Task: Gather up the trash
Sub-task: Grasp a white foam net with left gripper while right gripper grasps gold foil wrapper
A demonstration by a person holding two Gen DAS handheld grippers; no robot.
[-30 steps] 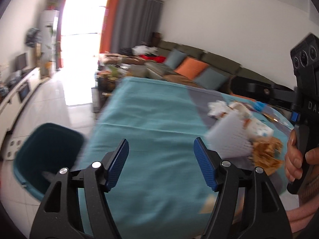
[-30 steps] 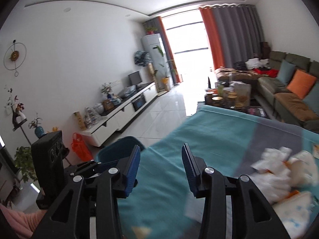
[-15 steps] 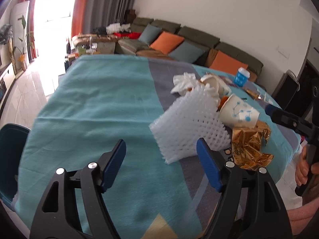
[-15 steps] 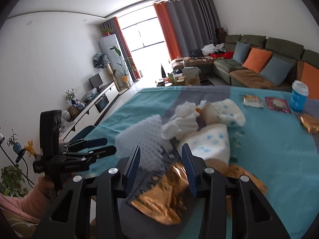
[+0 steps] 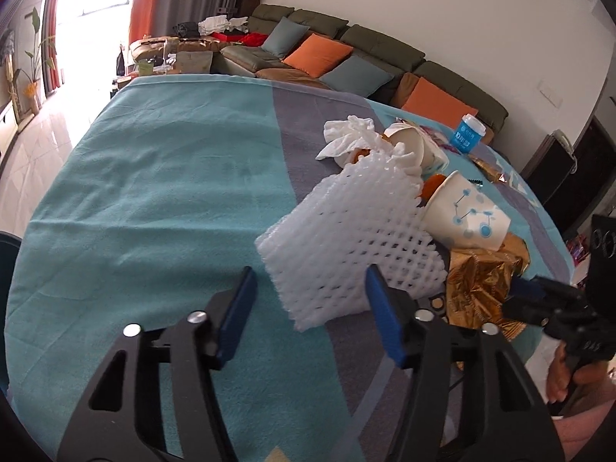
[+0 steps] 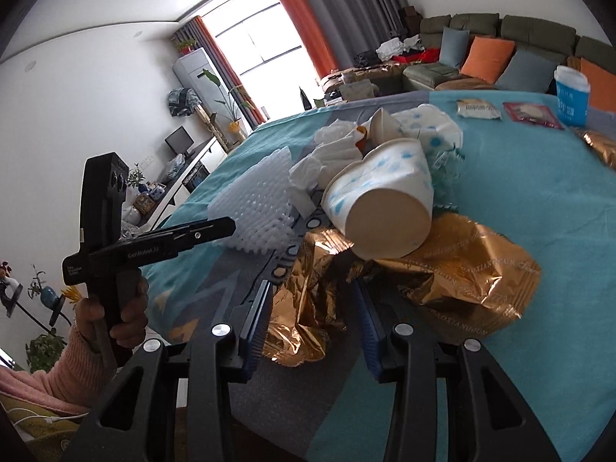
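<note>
While both grippers close, trash pile (image 5: pixel 385 208) looms nearer.

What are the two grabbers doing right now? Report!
Left gripper closing around white foam net. Right gripper closing around gold wrapper. Paper cup lies on wrapper.

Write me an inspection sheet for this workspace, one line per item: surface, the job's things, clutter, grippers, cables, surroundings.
Surface: table under a teal and grey cloth.
Job's things: white foam net, crumpled tissues, paper cups, gold foil wrapper, piled together.
Clutter: blue lidded cup and two flat packets at the far side.
Grippers: left gripper closing, foam net's corner between its jaws, untouched; right gripper closing around the foil wrapper, contact unclear.
Cables: nothing seen on the table.
Surroundings: green sofa with cushions, bright window, TV cabinet.
</note>
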